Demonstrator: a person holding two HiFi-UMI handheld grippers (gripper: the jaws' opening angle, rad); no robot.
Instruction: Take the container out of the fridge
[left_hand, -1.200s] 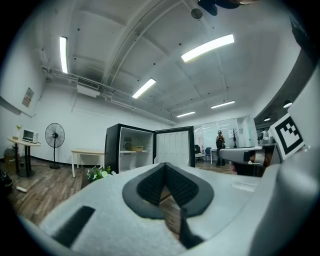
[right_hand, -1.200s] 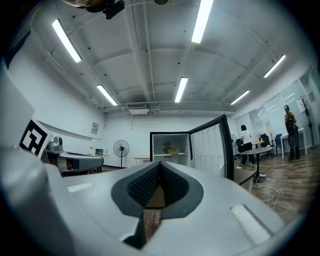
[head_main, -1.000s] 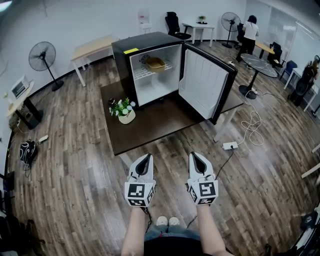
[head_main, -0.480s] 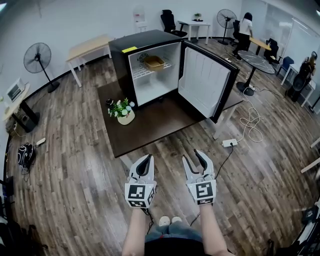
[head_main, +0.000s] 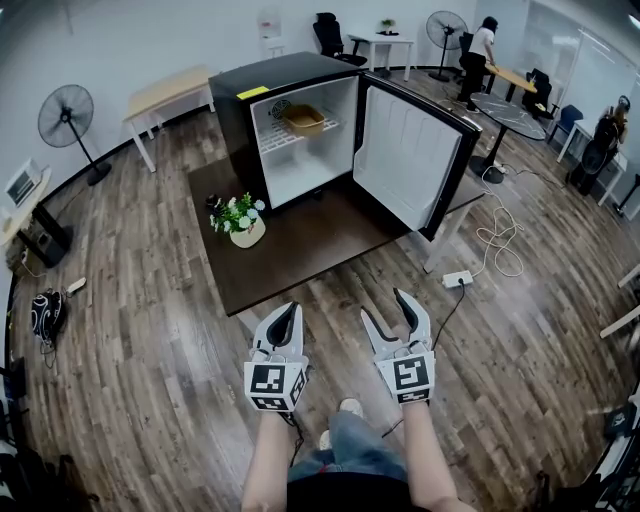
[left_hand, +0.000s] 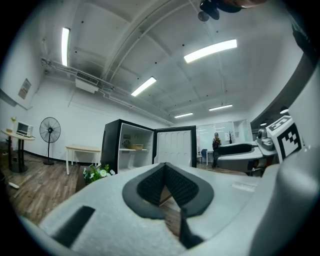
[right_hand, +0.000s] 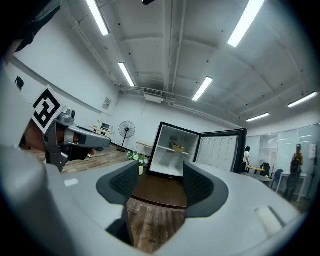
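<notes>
A black mini fridge (head_main: 240, 120) stands on a low dark table (head_main: 300, 255), with its door (head_main: 410, 160) swung open to the right. A tan container (head_main: 303, 119) sits on the fridge's upper wire shelf, also visible as container (left_hand: 136, 147) and container (right_hand: 178, 149). Both grippers hover over the wooden floor, well short of the table. My left gripper (head_main: 281, 322) is shut and empty, its tips meeting in the left gripper view (left_hand: 165, 166). The jaws of my right gripper (head_main: 392, 312) are opening, with nothing between them (right_hand: 161, 175).
A pot of flowers (head_main: 240, 222) stands on the table's left part, in front of the fridge. A power strip (head_main: 458, 279) and its cables lie on the floor to the right. Fans, a wooden table (head_main: 165, 95), a round table (head_main: 515, 110) and a person (head_main: 478, 50) are further back.
The right gripper's jaws have spread from shut to wide apart. The left gripper stays shut. The fridge and table have drifted slightly in the head view.
</notes>
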